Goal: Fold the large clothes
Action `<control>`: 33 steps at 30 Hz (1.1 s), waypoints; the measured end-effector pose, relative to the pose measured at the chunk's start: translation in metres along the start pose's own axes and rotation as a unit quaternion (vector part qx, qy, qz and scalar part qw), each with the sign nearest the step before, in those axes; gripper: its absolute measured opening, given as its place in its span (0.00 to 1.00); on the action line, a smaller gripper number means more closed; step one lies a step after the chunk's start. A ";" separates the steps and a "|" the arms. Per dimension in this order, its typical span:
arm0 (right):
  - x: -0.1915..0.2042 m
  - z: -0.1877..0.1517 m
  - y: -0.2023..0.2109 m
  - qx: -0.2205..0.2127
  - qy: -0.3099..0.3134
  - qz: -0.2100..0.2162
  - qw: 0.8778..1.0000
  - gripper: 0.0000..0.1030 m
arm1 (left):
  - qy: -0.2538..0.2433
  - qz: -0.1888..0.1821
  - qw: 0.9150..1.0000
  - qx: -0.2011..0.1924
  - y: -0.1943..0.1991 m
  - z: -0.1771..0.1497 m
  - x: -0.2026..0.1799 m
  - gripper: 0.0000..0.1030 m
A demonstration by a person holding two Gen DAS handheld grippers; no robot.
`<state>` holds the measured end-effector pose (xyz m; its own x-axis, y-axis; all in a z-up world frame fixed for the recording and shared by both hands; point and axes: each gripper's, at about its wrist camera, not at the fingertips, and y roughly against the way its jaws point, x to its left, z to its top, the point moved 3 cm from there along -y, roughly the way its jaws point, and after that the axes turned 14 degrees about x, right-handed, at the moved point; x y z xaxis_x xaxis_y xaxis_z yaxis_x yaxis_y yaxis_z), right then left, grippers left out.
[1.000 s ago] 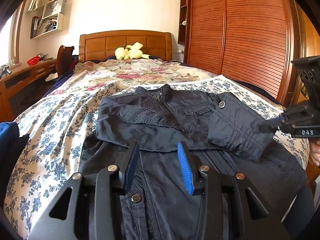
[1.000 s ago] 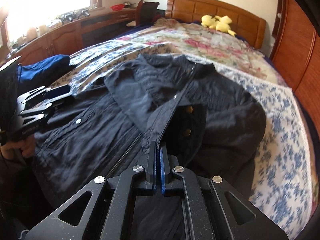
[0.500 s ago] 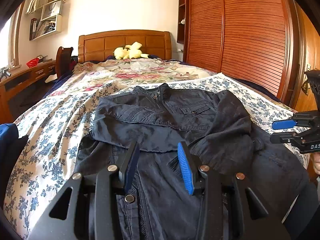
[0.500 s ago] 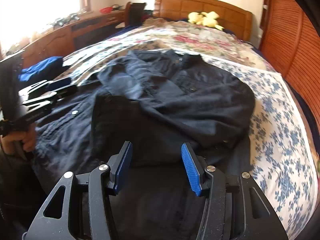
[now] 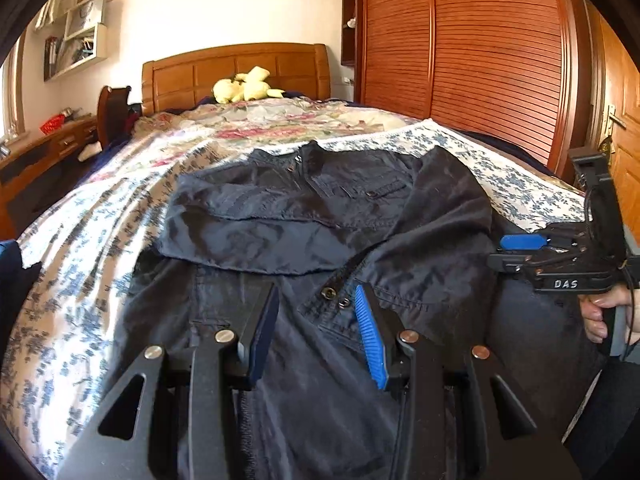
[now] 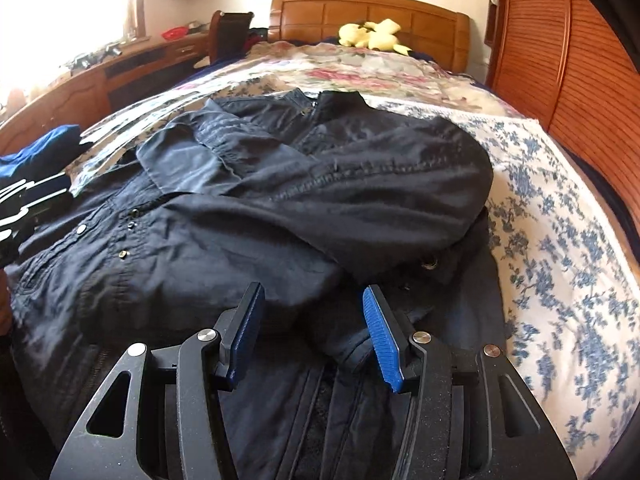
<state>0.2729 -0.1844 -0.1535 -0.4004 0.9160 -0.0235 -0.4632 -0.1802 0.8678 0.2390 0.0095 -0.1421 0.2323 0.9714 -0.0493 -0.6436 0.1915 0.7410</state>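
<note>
jacket (image 5: 320,216); only left view shows hand (image 5: 600,312).

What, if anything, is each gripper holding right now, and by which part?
Nothing is held. The left gripper and the right gripper both stand open above the dark jacket, which lies loose on the bed.

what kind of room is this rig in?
A home bedroom, most likely. A bed with a wooden headboard and floral bedspread, a slatted wooden wardrobe, and a yellow plush toy by the headboard. A dark jacket lies on the bed.
</note>
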 end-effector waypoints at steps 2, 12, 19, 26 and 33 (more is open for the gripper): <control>-0.002 -0.002 -0.003 0.003 -0.002 0.007 1.000 0.51 | -0.002 -0.009 1.000 0.010 -0.006 -0.001 -0.003 0.38; -0.004 -0.005 -0.007 0.002 -0.010 0.019 1.000 0.51 | -0.002 -0.023 0.997 0.074 -0.044 0.004 -0.010 0.38; -0.004 -0.008 -0.006 -0.001 -0.005 0.026 1.000 0.51 | 0.005 -0.015 0.994 0.109 -0.064 0.006 -0.011 0.39; -0.004 -0.011 -0.003 -0.003 -0.004 0.032 0.999 0.51 | 0.027 -0.009 0.991 0.133 -0.075 0.008 -0.002 0.48; -0.004 -0.012 -0.002 -0.004 -0.003 0.031 0.999 0.51 | 0.021 0.000 0.990 0.136 -0.077 0.008 -0.005 0.49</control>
<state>0.2660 -0.1916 -0.1609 -0.4238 0.9051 0.0342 -0.4431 -0.2401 0.8637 0.2933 -0.0110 -0.1934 0.1981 0.9775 -0.0725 -0.4217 0.1517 0.8939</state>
